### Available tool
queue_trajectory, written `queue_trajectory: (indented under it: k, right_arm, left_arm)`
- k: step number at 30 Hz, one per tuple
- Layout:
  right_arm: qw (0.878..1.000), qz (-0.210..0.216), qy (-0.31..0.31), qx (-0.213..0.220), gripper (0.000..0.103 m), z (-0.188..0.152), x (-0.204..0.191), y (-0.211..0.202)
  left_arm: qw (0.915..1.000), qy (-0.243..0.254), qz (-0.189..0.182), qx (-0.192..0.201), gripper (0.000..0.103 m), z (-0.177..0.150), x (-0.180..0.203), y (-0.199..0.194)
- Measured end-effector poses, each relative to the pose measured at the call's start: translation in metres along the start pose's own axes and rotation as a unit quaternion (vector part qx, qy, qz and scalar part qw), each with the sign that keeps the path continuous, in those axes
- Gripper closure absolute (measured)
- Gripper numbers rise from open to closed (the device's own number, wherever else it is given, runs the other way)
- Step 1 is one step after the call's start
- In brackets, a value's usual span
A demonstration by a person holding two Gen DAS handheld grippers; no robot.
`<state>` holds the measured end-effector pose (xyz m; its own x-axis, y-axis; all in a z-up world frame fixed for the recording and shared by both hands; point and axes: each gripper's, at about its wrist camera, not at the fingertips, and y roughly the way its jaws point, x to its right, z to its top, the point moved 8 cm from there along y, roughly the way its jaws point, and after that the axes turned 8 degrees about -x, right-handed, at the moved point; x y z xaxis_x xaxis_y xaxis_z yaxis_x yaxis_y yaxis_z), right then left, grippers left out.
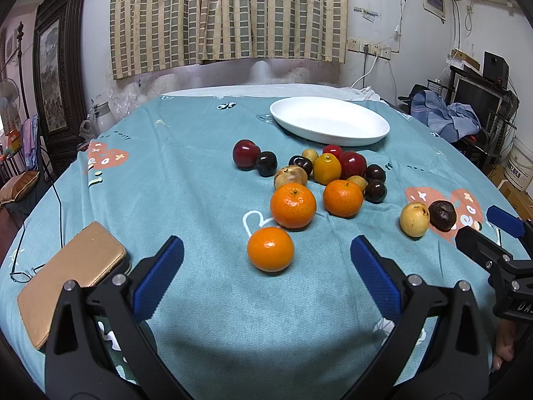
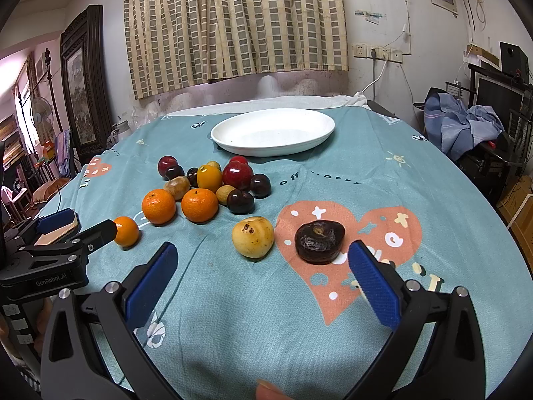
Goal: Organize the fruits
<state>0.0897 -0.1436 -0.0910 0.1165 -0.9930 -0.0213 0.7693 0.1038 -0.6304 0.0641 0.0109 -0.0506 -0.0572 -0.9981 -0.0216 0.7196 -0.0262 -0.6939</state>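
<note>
Several fruits lie on the teal tablecloth: three mandarins, the nearest alone in front of my open left gripper, also seen in the right wrist view. A cluster of red apples, dark plums and a yellow-orange fruit sits behind. A yellow spotted fruit and a dark wrinkled fruit lie just ahead of my open right gripper. An empty white oval dish stands at the back.
A tan wallet and glasses lie at the left near the table edge. The right gripper shows in the left wrist view. Curtain and wall stand behind; clutter stands at the right of the table.
</note>
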Motion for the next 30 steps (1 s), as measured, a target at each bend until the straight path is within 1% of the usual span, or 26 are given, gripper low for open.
queue_trajectory:
  k: [30]
  right_arm:
    - [1.000,0.001,0.002,0.001,0.001,0.0006,0.0019,-0.0011]
  left_arm:
    - [1.0000,-0.001,-0.001,-0.002,0.002,-0.0009,0.0021,0.0005]
